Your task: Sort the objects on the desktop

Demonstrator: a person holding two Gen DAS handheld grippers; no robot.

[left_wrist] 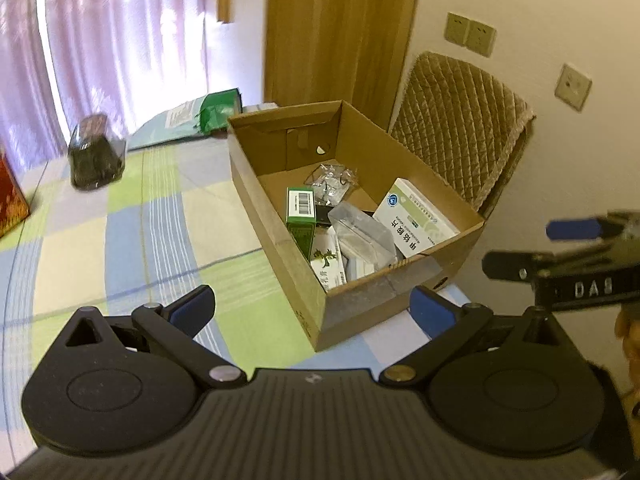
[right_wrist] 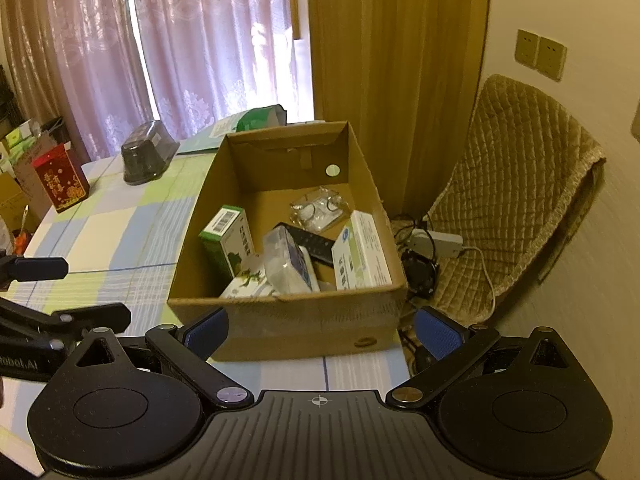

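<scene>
Left gripper (left_wrist: 312,312) and right gripper (right_wrist: 322,332): blue-padded jaws spread wide, empty. Ahead, the open brown cardboard box (right_wrist: 280,316) on the checked tablecloth (left_wrist: 120,232) runs lengthwise away; inside, a green barcoded carton (right_wrist: 226,240) stands upright. Right gripper marking: "DAS".

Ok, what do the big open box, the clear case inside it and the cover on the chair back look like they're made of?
The open box: brown corrugated cardboard, matte, with folded flaps and raw cut edges. The clear case: looks like hard transparent plastic, glossy, with its contents showing through. The chair cover: soft tan fabric with quilted diamond stitching, possibly velvet-like; the exact weave is unclear.
</scene>
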